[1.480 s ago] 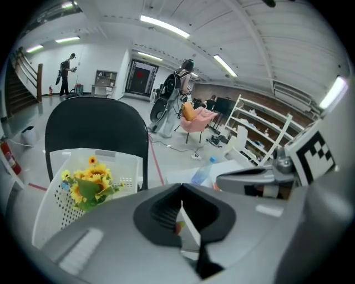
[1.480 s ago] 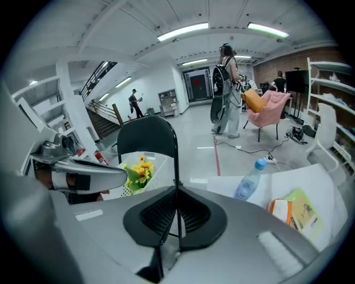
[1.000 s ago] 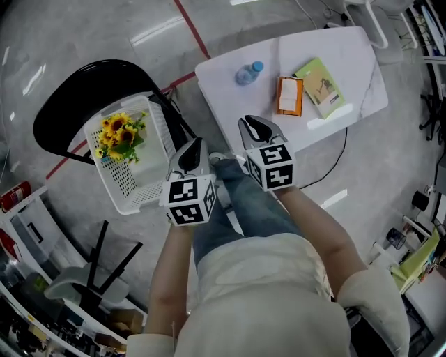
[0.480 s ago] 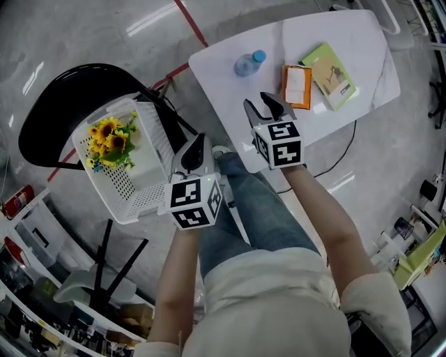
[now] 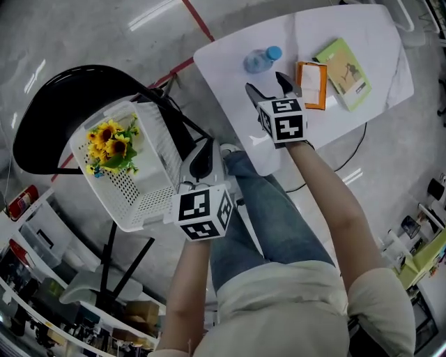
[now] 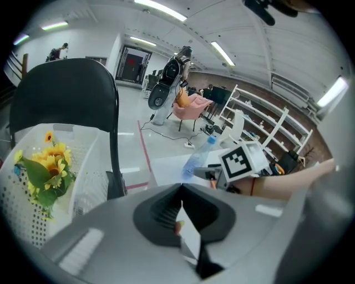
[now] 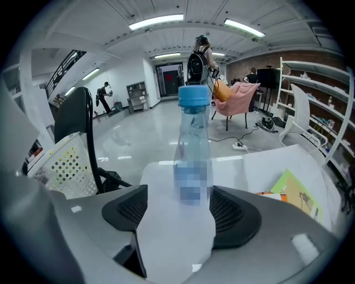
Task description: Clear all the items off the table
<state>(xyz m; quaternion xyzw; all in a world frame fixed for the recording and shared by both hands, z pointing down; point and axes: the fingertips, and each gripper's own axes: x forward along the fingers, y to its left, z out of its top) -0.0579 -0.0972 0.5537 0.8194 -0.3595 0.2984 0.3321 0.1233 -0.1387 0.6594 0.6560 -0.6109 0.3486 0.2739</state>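
Right tool [image 5: 268, 85] just opening, empty, short of bottle [image 5: 259, 61] near table [image 5: 230, 90] edge; left tool [image 5: 202, 156] together.

Left tongs [image 5: 204, 146] closed, right tongs [image 5: 266, 81] just widening, empty.

Bright ceiling strip lights [image 7: 158, 22] glare off the glossy floor [image 5: 150, 19]; fisheye edges warp.

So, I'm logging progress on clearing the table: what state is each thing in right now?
Water bottle: upright on the table, cap on, not gripped.
Orange packet: flat on the table.
Green book: flat on the table, closed.
Basket: on the chair, holding sunflowers.
Left gripper: shut, empty.
Right gripper: open, jaws have just been opening, bottle lined up in the gap, pads off it.
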